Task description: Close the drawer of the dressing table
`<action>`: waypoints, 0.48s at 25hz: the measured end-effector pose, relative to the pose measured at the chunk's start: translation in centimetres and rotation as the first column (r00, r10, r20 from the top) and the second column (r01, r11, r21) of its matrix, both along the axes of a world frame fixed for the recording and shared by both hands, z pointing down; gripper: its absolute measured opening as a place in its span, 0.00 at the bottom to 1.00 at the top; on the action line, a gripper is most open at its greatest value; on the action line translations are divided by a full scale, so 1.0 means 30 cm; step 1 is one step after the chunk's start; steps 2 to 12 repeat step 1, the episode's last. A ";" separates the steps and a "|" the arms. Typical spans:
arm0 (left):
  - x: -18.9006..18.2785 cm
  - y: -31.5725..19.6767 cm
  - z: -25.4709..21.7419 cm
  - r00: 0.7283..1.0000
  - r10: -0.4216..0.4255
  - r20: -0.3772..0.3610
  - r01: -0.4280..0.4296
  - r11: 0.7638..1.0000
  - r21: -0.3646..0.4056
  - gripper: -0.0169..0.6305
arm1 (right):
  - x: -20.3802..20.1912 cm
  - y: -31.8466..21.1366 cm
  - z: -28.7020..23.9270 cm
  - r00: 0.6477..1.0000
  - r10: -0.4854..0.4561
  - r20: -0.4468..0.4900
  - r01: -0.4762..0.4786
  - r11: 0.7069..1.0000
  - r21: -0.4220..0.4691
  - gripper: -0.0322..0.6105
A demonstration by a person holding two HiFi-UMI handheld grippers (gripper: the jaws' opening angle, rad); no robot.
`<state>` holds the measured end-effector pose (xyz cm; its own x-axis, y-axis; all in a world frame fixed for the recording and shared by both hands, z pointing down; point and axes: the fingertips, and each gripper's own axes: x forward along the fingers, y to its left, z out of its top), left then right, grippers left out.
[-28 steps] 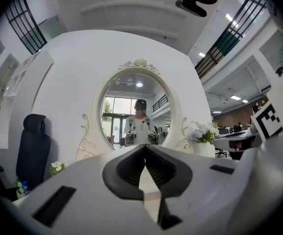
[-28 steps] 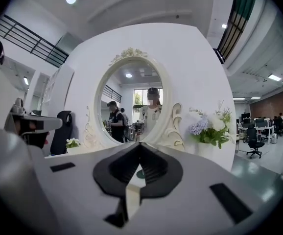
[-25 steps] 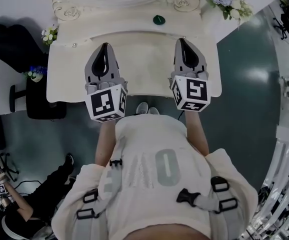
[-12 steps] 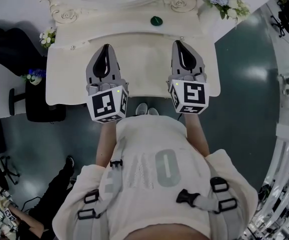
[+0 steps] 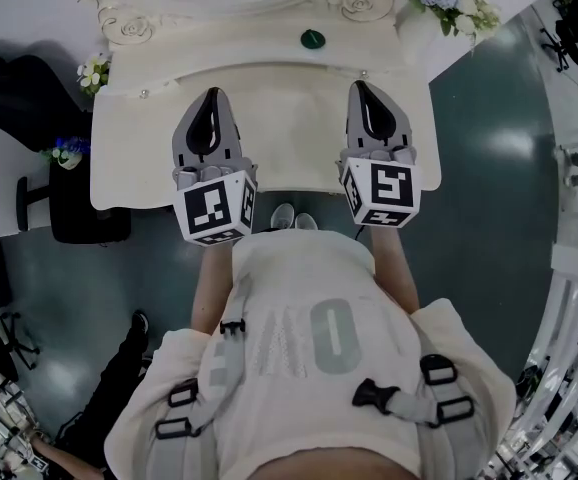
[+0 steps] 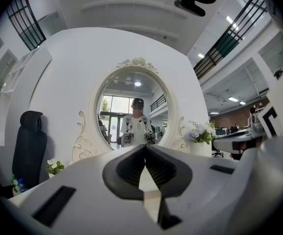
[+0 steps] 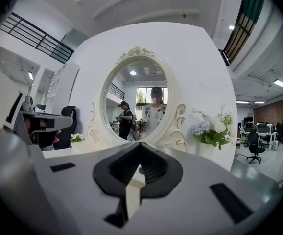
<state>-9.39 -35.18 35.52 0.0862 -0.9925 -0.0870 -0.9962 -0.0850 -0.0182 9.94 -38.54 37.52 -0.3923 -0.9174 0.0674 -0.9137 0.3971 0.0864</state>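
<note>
Dressing table [image 5: 129,158], left tongs [image 5: 210,95] and right tongs [image 5: 360,87] closed, empty, unmoved since earlier

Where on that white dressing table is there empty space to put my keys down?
The widest bare patch of the tabletop lies between the left gripper and the right gripper. Another lies left of the left gripper, toward the table's edge. The back is busier: a small green object by the mirror, flowers at the right corner.
</note>
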 end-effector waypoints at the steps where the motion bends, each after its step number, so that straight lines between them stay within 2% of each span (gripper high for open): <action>1: -0.001 0.001 0.002 1.000 0.001 0.000 -0.001 1.000 -0.001 0.05 | -0.002 0.002 0.003 1.000 0.000 0.000 0.000 1.000 -0.002 0.06; 12: -0.001 0.001 0.002 1.000 0.001 0.000 -0.001 1.000 -0.001 0.05 | -0.002 0.002 0.003 1.000 0.000 0.000 0.000 1.000 -0.002 0.06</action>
